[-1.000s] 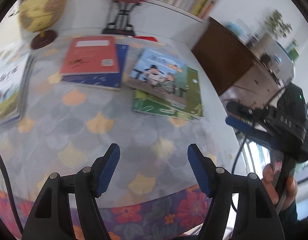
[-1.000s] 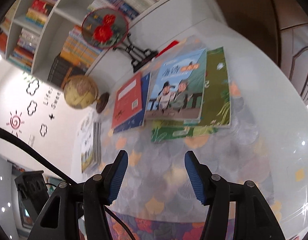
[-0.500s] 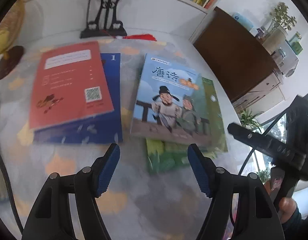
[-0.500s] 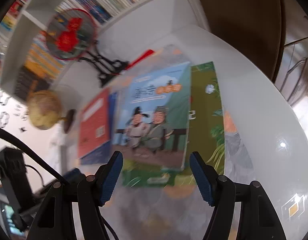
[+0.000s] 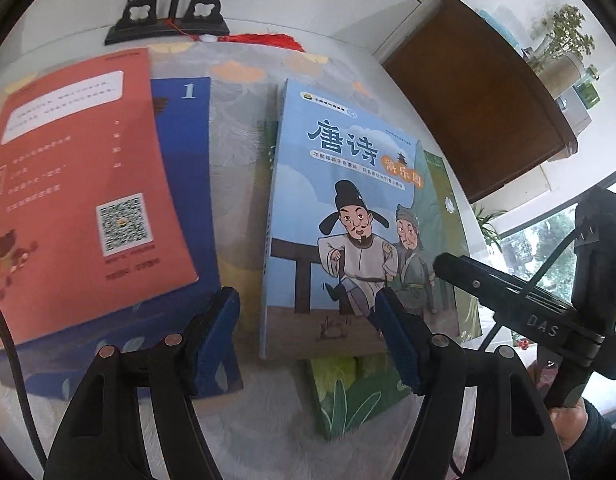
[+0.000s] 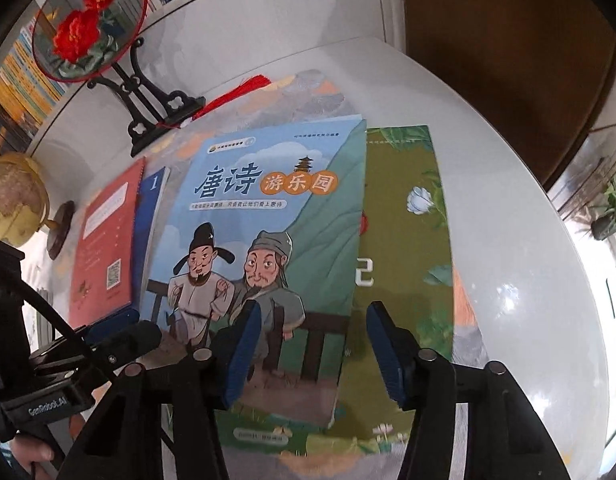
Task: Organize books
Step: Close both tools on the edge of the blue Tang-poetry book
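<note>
A light blue picture book (image 5: 348, 216) (image 6: 259, 248) with two cartoon men lies on a green book (image 5: 360, 384) (image 6: 404, 248). To its left a red book (image 5: 79, 196) (image 6: 103, 248) lies on a dark blue book (image 5: 187, 168) (image 6: 151, 200). My left gripper (image 5: 308, 336) is open, low over the near left corner of the light blue book. My right gripper (image 6: 314, 352) is open, over that book's near right edge where it meets the green book. Neither holds anything.
A round table (image 6: 528, 208) with a patterned cloth (image 5: 235, 184) carries the books. A black fan stand (image 5: 167, 20) (image 6: 147, 104) with a red tassel (image 5: 267, 40) stands behind them. A globe (image 6: 11, 204) is at far left, a brown cabinet (image 5: 480, 112) at right, bookshelves behind.
Both grippers have moved forward and down toward the light blue book, which now fills more of each view. Both jaws stay open.
</note>
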A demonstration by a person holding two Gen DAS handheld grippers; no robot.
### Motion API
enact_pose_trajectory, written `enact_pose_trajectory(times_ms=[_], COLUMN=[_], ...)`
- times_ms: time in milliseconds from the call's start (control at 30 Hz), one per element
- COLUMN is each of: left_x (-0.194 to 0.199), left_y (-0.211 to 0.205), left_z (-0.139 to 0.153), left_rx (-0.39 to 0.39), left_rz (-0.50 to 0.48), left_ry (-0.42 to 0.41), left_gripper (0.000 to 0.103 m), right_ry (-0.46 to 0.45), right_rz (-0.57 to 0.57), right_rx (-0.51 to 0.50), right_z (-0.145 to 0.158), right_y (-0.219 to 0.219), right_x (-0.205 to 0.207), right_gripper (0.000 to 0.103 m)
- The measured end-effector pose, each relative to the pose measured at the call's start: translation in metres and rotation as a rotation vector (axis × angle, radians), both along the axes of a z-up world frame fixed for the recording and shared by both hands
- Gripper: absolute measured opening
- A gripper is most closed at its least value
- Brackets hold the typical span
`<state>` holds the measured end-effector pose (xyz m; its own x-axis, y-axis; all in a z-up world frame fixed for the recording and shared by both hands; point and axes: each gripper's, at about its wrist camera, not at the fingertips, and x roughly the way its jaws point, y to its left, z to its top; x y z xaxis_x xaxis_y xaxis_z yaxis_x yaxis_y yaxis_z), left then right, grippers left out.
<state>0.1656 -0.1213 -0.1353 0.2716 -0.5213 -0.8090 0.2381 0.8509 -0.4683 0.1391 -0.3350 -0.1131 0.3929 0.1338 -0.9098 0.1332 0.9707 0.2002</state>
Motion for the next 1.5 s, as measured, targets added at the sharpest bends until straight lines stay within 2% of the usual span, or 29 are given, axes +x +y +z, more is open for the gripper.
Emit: enact_pose_trajectory(times_ms=[133,267,367,567,800,900,1000,1133,1267,1333,1467,1500], left_x=[0.003,0.001,-0.005,-0.03,-0.077,-0.091,-0.099,-0.099,-0.091,-0.091,-0.095,-0.096], left_y=[-0.002,-0.009,-0.013,-0.002,0.01,0.013,0.017,0.024,0.016,0.012,0.0,-0.003], left_z=[-0.003,-0.005,-0.003,0.001,-0.006,-0.012,-0.013,-0.015,-0.016,-0.017,-0.014,-0.012], left_rx=[-0.023,-0.043,-0.02,-0.057,-0.029,-0.049,-0.073,-0.075,-0.043,-0.046,0.015,0.019], left_rz=[-0.009,-0.027,-0.026,-0.011,-0.022,-0.025,0.016,0.078,0.048,0.029,0.001,-0.009], left_ry=[0.01,0.009,-0.008,0.014,0.057,0.088,0.096,0.089,0.078,0.071,0.038,0.029], left_gripper=[0.068,0.068,0.068,0.068,0.068,0.068,0.068,0.068,0.07,0.084,0.084,0.079], right_ry=[-0.026,-0.006,-0.001,0.022,0.061,0.083,0.135,0.114,0.088,0.074,0.055,0.053], right_rz=[-0.001,-0.021,-0.015,-0.017,0.068,0.102,0.134,0.124,0.137,0.139,0.127,0.129], right_rx=[-0.039,-0.025,-0.021,0.077,0.098,0.113,0.128,0.138,0.118,0.114,0.133,0.14], right_z=[-0.002,-0.008,-0.007,-0.004,-0.001,-0.003,-0.013,-0.015,-0.014,-0.015,-0.015,-0.015], right_y=[0.003,0.002,0.001,-0.011,0.002,0.007,0.008,0.004,0.008,0.009,0.01,0.009], right_x=[0.003,0.006,0.006,-0.001,-0.041,-0.063,-0.085,-0.103,-0.105,-0.103,-0.103,-0.104], right_gripper=[0.043,0.043,0.043,0.043,0.043,0.043,0.043,0.043,0.043,0.043,0.043,0.043])
